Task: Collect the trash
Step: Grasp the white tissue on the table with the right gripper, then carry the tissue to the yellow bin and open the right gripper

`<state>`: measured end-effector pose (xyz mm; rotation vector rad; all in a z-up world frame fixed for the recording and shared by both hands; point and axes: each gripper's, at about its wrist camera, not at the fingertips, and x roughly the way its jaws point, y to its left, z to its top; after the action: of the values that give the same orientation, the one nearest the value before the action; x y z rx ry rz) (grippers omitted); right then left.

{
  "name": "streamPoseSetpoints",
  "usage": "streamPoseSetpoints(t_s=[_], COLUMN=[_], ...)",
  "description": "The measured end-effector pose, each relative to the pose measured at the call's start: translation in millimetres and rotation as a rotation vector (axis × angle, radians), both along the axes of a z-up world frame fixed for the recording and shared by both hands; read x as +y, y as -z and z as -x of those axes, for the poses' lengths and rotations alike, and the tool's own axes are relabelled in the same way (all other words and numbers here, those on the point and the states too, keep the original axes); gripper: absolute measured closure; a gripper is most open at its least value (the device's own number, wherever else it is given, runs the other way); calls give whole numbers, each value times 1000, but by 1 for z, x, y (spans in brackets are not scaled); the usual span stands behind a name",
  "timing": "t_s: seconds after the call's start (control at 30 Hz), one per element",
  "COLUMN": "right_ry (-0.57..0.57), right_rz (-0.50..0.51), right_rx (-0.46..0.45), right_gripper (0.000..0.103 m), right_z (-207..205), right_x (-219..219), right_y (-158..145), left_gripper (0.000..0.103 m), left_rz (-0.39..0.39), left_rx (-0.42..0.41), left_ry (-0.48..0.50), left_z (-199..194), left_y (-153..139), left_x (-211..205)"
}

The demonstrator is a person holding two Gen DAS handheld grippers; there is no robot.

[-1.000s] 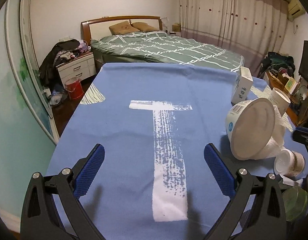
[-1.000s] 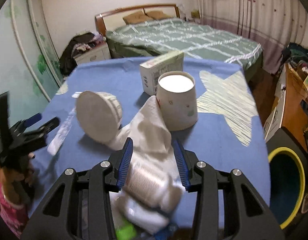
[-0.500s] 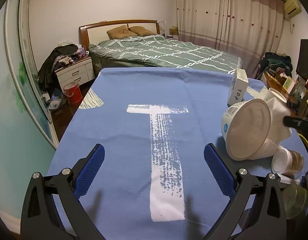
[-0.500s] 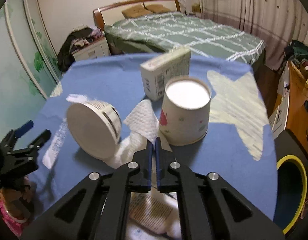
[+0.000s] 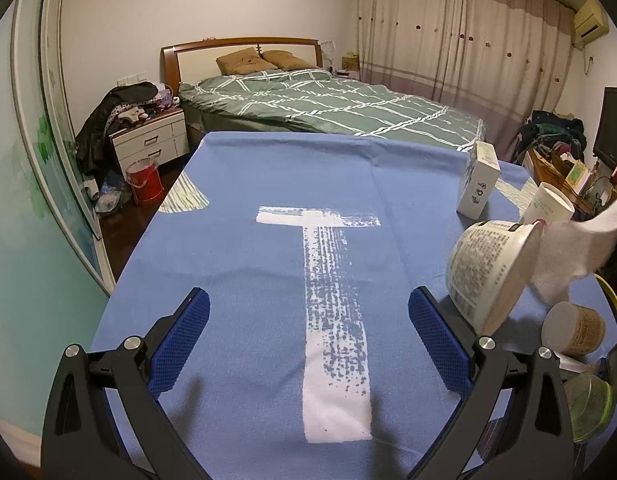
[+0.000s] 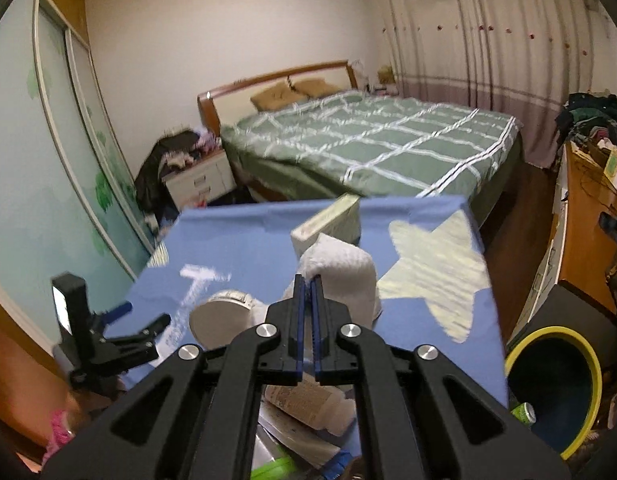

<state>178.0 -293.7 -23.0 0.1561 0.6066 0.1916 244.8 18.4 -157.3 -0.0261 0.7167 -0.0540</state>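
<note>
Left wrist view: left gripper (image 5: 308, 328) hangs over the blue tablecloth (image 5: 268, 184), jaws spread wide, nothing between them. A white T mark (image 5: 328, 300) runs down the cloth between the fingers. Trash sits along the right edge: tipped paper bowl (image 5: 488, 268) on its side, white carton (image 5: 478, 180) upright farther back, paper cup (image 5: 548, 204) behind the bowl, small jar (image 5: 576, 328) near right. A white paper towel (image 5: 568, 248) hangs lifted above the cloth, just right of the bowl.

Right wrist view: right gripper (image 6: 308, 292) is clamped tight on the paper towel (image 6: 340, 272), which bunches out past the fingertips, raised off the table. Carton (image 6: 332, 224) just beyond it; bowl (image 6: 220, 316) lower left. A plastic bottle (image 6: 308, 404) lies below the jaws. Yellow-rimmed bin (image 6: 556, 384) stands on the floor, near right of the table. Left gripper (image 6: 148, 328) visible at far left, open.
</note>
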Motion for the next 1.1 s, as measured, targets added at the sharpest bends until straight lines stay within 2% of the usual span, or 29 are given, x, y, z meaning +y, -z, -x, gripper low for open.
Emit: streamPoseSetpoints(t_s=[0.3, 0.47, 0.67, 0.8, 0.9, 1.1], right_ry=[143, 270, 454, 573, 605, 600], right_rz=[-17, 11, 45, 74, 70, 45], right_rx=[-116, -111, -41, 65, 136, 187], right_gripper=[100, 100, 100, 97, 85, 84], right_z=[41, 54, 57, 51, 46, 45], right_x=[-59, -99, -151, -182, -199, -208], right_y=[-41, -43, -17, 22, 49, 79], left_gripper=[5, 5, 5, 5, 5, 5], left_rz=[0, 0, -4, -8, -16, -40], left_rx=[5, 4, 8, 8, 8, -14], left_ry=[-1, -1, -1, -2, -1, 47], left_z=[-1, -1, -1, -1, -1, 5], left_y=[2, 2, 2, 2, 3, -3], left_x=[0, 0, -1, -1, -2, -16])
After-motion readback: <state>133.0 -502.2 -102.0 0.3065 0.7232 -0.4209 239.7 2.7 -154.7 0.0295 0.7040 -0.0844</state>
